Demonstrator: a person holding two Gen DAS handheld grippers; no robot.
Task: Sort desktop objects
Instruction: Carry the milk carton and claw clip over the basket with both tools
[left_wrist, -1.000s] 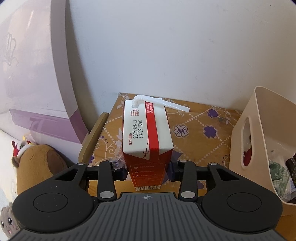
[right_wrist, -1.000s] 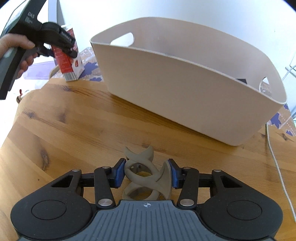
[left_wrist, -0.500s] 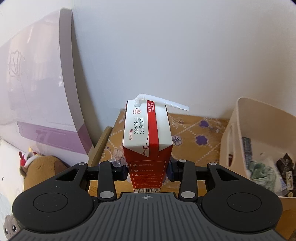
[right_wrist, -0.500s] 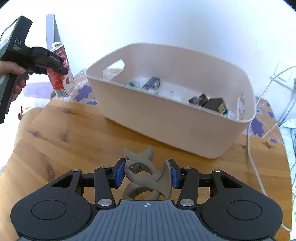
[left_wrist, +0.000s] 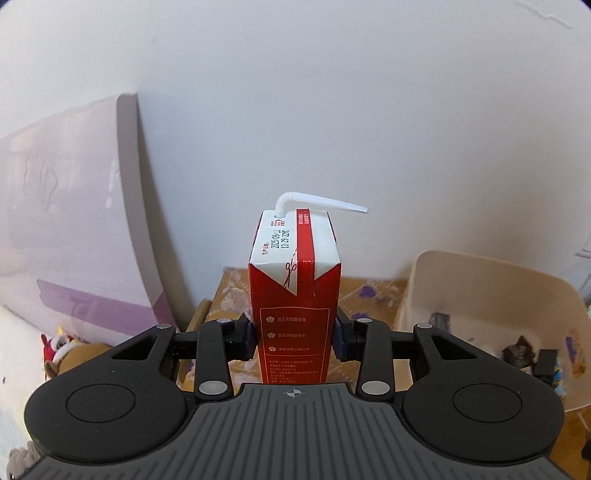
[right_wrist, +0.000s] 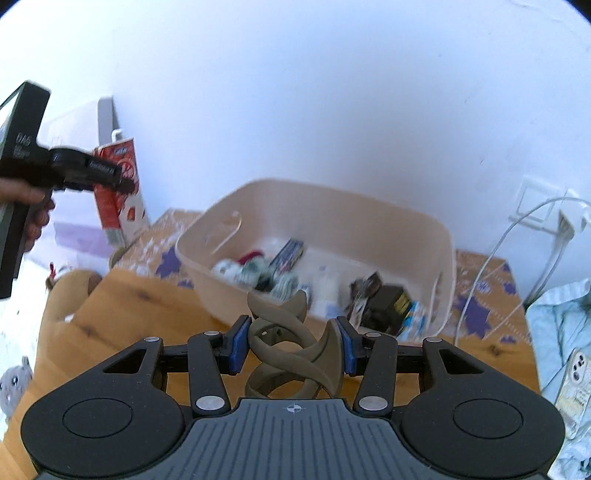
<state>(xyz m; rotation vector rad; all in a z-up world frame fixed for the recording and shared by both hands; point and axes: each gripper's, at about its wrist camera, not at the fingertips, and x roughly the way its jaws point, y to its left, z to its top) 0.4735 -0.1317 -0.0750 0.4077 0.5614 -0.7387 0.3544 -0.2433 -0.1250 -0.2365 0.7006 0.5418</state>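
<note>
My left gripper (left_wrist: 294, 338) is shut on a red and white drink carton (left_wrist: 294, 295) with a bent white straw, held upright in the air left of the beige basket (left_wrist: 480, 273). The carton (right_wrist: 122, 192) and left gripper (right_wrist: 110, 173) also show at the far left of the right wrist view. My right gripper (right_wrist: 291, 349) is shut on a grey-brown twisted plastic piece (right_wrist: 291, 350), held above the wooden table (right_wrist: 140, 306), just in front of the basket (right_wrist: 406, 221). Several small items lie in the basket.
A patterned cloth (right_wrist: 484, 310) covers the table's back part. A white cable (right_wrist: 491, 258) runs to a wall socket at the right. A purple panel (left_wrist: 74, 221) leans at the left wall. Plush toys (left_wrist: 70, 354) lie below the table's left edge. Light blue fabric and a phone (right_wrist: 572, 373) lie at the right.
Both grippers have risen with their loads. The carton is now well above the table. The right gripper now looks down into the basket from higher up.
</note>
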